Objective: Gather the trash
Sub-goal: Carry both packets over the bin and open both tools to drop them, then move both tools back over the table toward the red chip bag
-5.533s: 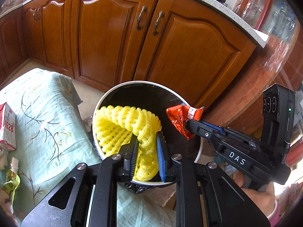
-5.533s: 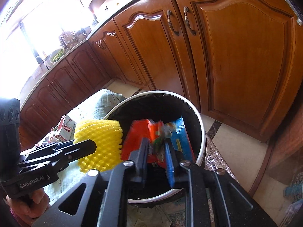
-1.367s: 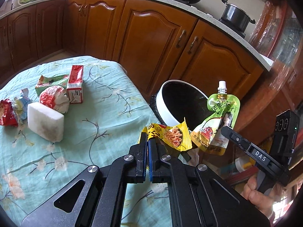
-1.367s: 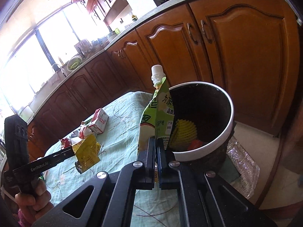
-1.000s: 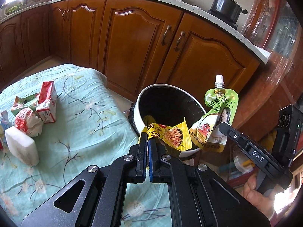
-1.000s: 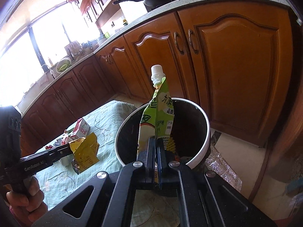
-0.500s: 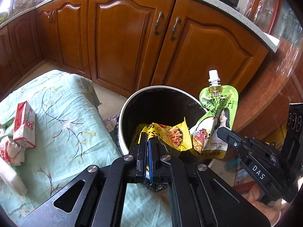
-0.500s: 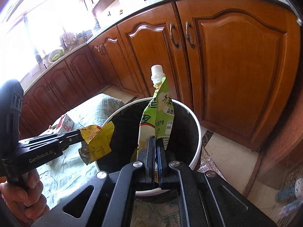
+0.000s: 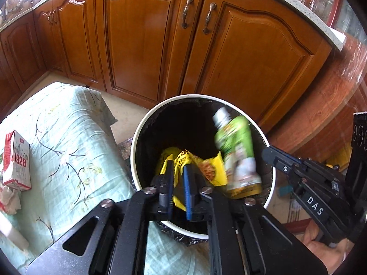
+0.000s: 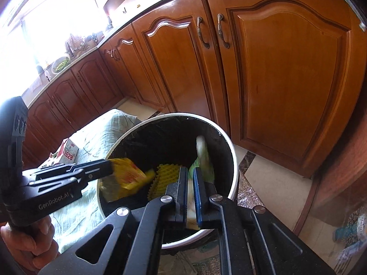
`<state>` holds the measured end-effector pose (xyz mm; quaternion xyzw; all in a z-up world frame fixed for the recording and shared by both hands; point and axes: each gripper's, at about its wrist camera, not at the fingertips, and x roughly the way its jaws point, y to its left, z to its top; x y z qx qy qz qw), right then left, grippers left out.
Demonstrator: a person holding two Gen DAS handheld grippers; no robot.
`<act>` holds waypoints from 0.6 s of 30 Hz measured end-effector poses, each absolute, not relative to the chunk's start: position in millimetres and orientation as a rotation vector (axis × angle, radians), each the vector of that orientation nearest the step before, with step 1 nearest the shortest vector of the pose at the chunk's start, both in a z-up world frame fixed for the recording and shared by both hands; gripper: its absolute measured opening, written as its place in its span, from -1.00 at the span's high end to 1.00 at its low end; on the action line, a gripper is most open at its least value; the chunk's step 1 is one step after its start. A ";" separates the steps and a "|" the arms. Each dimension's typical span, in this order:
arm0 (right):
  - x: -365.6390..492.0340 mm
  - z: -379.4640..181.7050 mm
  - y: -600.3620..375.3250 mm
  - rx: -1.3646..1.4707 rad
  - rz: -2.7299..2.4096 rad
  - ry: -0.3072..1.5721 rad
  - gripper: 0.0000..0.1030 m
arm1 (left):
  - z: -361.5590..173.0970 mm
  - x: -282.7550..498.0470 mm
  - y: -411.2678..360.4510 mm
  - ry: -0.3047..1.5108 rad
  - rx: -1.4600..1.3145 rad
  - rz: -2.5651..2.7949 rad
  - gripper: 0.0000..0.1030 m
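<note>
The trash bin [image 9: 137, 137], white-rimmed with a black liner, stands on the floor hard against the corner of the desk [image 9: 57, 137] and in front of the brown cabinets [image 9: 142, 45]. I have both pieces of trash over its mouth. My left gripper [image 9: 177, 178] has its jaws a little apart with the yellow snack wrapper [image 9: 211, 167] between them, hanging inside the rim. My right gripper [image 10: 189, 192] has also opened slightly around the green drink pouch [image 9: 236, 151]. The pouch is smeared with motion blur, so I think it is slipping free, though I cannot be sure whether either piece is still pinched or already loose.

Down in the bin lies a yellow foam net [image 10: 167, 171], so some trash is already collected. Once these two drop, more is left on the desk, away from the bin: a red and white carton [image 9: 16, 160] marked 1928 and some crumpled scraps [image 9: 9, 199] beside it.

The left wrist view shows the pouch broadside and those scraps. The right wrist view shows the pouch only edge-on but looks deeper into the bin, and it alone shows the counter under the bright window [image 10: 57, 23].
</note>
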<state>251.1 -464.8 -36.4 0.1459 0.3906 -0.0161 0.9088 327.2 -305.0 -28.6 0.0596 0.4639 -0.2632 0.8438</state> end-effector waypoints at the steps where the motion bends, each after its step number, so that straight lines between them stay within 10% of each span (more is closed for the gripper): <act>1: 249.5 -36.1 -466.3 0.311 -0.035 0.802 0.80 | -28.4 325.9 -304.3 0.978 0.124 -0.558 0.55; 18: 196.6 -22.0 -442.9 0.478 0.068 0.645 -0.84 | -21.1 271.7 -208.8 0.908 -0.081 -0.467 0.01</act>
